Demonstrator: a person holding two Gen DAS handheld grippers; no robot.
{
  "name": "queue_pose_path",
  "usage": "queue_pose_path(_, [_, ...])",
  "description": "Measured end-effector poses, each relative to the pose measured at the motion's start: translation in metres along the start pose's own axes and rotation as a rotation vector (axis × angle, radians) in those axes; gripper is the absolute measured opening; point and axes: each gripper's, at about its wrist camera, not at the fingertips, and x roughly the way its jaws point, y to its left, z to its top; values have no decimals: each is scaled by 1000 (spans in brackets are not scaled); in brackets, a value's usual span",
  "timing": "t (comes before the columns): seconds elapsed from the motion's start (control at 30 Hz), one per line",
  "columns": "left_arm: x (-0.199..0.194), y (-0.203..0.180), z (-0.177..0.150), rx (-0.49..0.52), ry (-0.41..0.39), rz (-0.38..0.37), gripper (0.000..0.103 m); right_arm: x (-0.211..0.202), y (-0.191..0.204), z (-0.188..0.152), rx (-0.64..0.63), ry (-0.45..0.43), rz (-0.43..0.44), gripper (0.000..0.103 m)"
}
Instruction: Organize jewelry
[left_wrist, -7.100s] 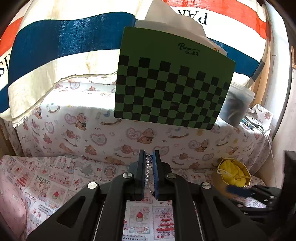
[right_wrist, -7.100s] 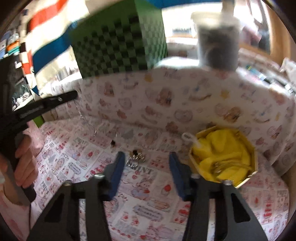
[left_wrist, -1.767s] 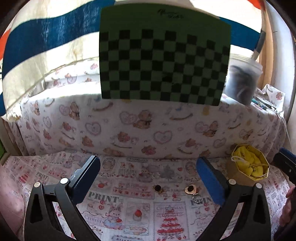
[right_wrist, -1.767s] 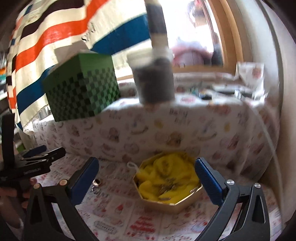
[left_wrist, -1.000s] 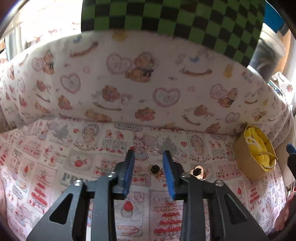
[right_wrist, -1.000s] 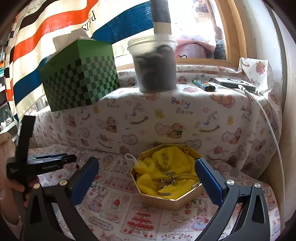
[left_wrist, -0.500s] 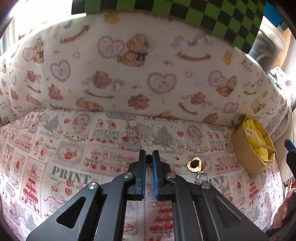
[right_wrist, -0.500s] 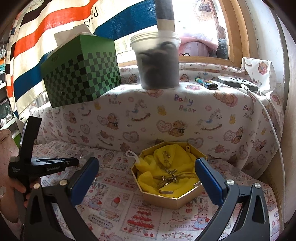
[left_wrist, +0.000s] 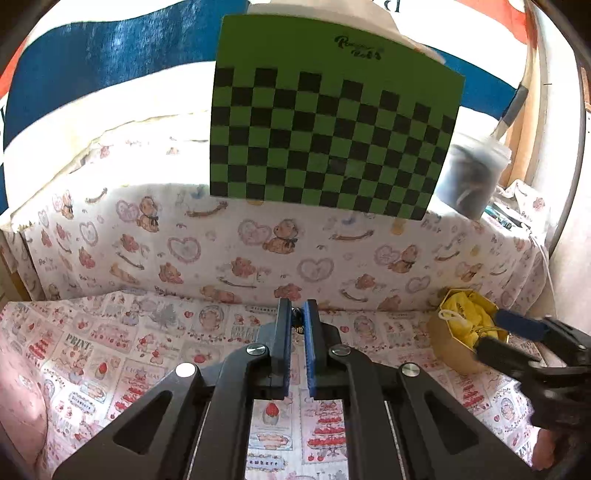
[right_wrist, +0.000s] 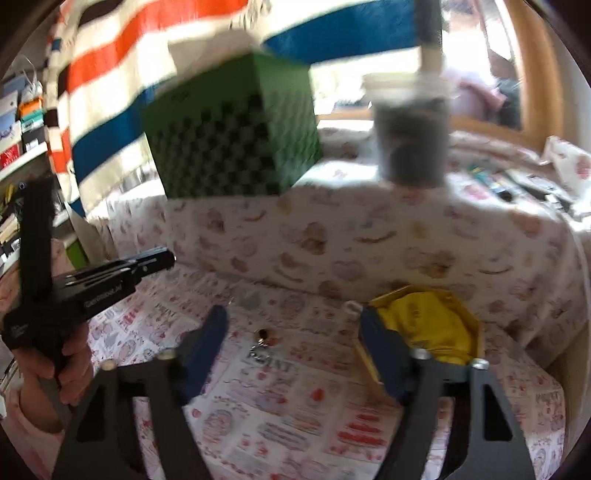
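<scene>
Lifted clear of the printed cloth (left_wrist: 122, 354) since half a second ago, the left gripper (left_wrist: 297, 317) now points at the green checkered box (left_wrist: 332, 136) instead of down at the table. Its blue pads (left_wrist: 309, 347) are pressed nearly together, with a small dark piece of jewelry (left_wrist: 296, 322) pinched between the tips; it is too small and shadowed to say what kind, though it looks like the little charm that lay on the cloth earlier.

In the right wrist view, which is blurred by motion, the right gripper (right_wrist: 293, 334) has dropped lower and swung left, so the box of yellow fabric (right_wrist: 428, 325) now sits behind its right finger. Its fingers are spread wide and hold nothing. Between them, on the cloth, lies a gold pendant (right_wrist: 266, 336) with a short chain (right_wrist: 258, 350) trailing toward the camera. The pendant is near the box but apart from it.

That gold eight-sided box (left_wrist: 452, 339) stands at the foot of the cloth-covered ledge (left_wrist: 258, 240), at the right of the left wrist view, with the right gripper's blue pad just in front of it. A few small metal pieces seem to rest on the yellow fabric. On the ledge above stand the checkered box and a lidded plastic tub (left_wrist: 471, 173) of dark contents.
</scene>
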Motion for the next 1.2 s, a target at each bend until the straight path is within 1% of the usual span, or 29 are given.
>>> queue_pose_path(0.07, [6, 4, -1, -9, 14, 14, 6, 22, 10, 7, -19, 61, 1, 52])
queue_pose_path(0.13, [14, 6, -1, 7, 27, 51, 6, 42, 19, 13, -38, 112, -8, 46])
queue_pose_path(0.17, [15, 10, 0, 16, 27, 65, 6, 50, 21, 14, -41, 133, -1, 40])
queue_pose_path(0.2, [18, 14, 1, 18, 24, 81, 6, 61, 24, 17, -41, 167, 10, 29])
queue_pose_path(0.27, [23, 28, 3, -15, 34, 101, 6, 77, 25, 18, -21, 217, 11, 23])
queue_pose_path(0.33, [26, 40, 2, -57, 45, 102, 6, 89, 25, 18, -15, 243, 9, 23])
queue_pose_path(0.43, [28, 55, 4, -99, 51, 108, 6, 103, 31, 14, -51, 285, -27, 23])
queue_pose_path(0.5, [27, 62, 4, -108, 49, 121, 6, 109, 35, 12, -69, 306, -35, 23])
queue_pose_path(0.57, [22, 67, 7, -103, 30, 147, 6, 114, 39, 10, -84, 322, -43, 22])
queue_pose_path(0.63, [16, 71, 9, -105, 13, 158, 6, 120, 41, 6, -86, 344, -63, 18])
queue_pose_path(0.67, [14, 73, 11, -111, 9, 155, 6, 124, 42, 5, -81, 352, -60, 15])
queue_pose_path(0.73, [11, 77, 13, -125, 6, 144, 6, 129, 43, 4, -77, 354, -67, 15])
queue_pose_path(0.8, [8, 79, 14, -127, -1, 146, 6, 133, 45, 3, -90, 346, -90, 10])
queue_pose_path(0.9, [5, 80, 13, -122, -6, 154, 6, 135, 49, 4, -91, 333, -106, 9])
queue_pose_path(1.0, [2, 73, 14, -116, -9, 151, 6, 121, 49, 2, -92, 272, -111, 9])
queue_pose_path(1.03, [2, 70, 14, -112, -15, 149, 6, 114, 49, 1, -87, 253, -105, 9])
queue_pose_path(1.13, [-3, 61, 14, -89, -42, 140, 6, 88, 42, -3, -39, 194, -38, 9])
queue_pose_path(1.2, [-3, 57, 13, -81, -48, 139, 6, 70, 37, -7, -29, 153, -7, 9])
